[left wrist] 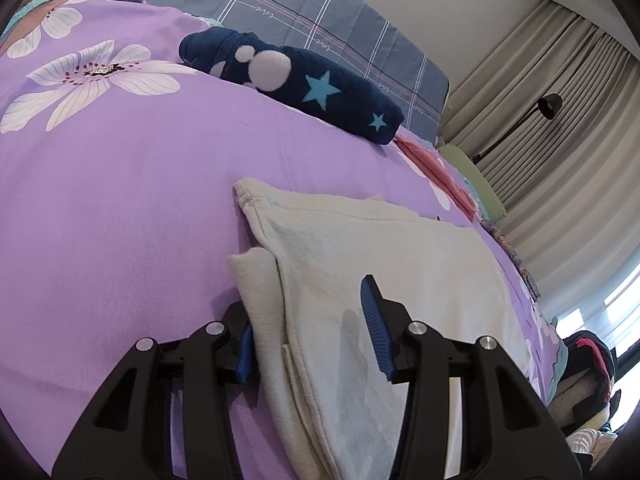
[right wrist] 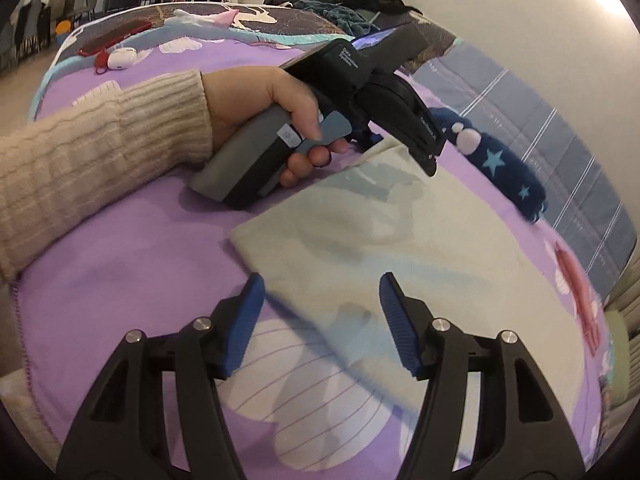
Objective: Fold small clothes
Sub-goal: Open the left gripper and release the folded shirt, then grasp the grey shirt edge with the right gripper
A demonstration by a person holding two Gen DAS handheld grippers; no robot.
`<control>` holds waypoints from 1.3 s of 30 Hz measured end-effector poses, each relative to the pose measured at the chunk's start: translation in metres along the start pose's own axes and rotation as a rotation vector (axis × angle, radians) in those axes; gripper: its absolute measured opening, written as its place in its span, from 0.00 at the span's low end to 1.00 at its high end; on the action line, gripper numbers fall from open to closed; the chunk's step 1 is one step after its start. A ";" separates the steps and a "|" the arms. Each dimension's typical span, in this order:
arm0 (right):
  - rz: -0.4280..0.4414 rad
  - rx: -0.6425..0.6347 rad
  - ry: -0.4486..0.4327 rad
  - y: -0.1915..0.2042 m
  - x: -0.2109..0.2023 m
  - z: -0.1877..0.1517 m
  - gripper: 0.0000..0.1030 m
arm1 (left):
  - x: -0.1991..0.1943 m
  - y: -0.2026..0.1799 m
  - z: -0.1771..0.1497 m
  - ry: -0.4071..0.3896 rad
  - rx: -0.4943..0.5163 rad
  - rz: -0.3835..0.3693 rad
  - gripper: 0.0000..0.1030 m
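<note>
A cream-white small garment (left wrist: 380, 264) lies folded on the purple floral bedspread (left wrist: 120, 208). My left gripper (left wrist: 308, 320) is open, its jaws straddling the garment's near left edge, the left pad partly hidden under a cloth layer. In the right wrist view the same garment (right wrist: 360, 240) lies flat ahead. My right gripper (right wrist: 320, 300) is open and empty, hovering over the garment's near corner. The left gripper's body (right wrist: 360, 80) and the hand that holds it show at the garment's far edge.
A folded navy garment with stars (left wrist: 304, 84) lies further up the bed, also seen in the right wrist view (right wrist: 500, 164). A grey plaid pillow (left wrist: 320, 12) is behind it. A pink cloth (left wrist: 432, 168) lies at the right. Curtains and a lamp (left wrist: 548, 106) stand beyond.
</note>
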State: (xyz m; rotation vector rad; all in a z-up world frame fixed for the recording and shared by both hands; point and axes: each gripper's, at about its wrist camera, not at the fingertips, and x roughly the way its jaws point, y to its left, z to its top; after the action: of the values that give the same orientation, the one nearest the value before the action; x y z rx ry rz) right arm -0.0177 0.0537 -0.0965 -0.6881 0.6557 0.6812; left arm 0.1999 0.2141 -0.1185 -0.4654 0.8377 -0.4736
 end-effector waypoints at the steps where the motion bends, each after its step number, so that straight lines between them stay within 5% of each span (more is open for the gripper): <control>1: -0.002 -0.008 0.001 0.002 0.001 0.000 0.59 | 0.000 0.000 0.000 -0.002 -0.001 0.000 0.46; 16: -0.050 -0.046 0.010 0.017 0.001 -0.010 0.62 | 0.001 -0.001 0.000 -0.001 -0.001 -0.004 0.47; 27: -0.240 -0.089 -0.004 0.036 0.034 0.027 0.60 | 0.000 0.003 0.000 -0.008 -0.015 -0.025 0.48; 39: -0.219 -0.052 -0.009 0.028 0.043 0.030 0.58 | 0.002 0.000 0.000 0.003 0.002 -0.021 0.51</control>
State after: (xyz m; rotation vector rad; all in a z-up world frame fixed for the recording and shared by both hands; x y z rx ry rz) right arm -0.0030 0.1067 -0.1196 -0.7918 0.5466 0.5000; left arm 0.2008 0.2128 -0.1201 -0.4719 0.8360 -0.4947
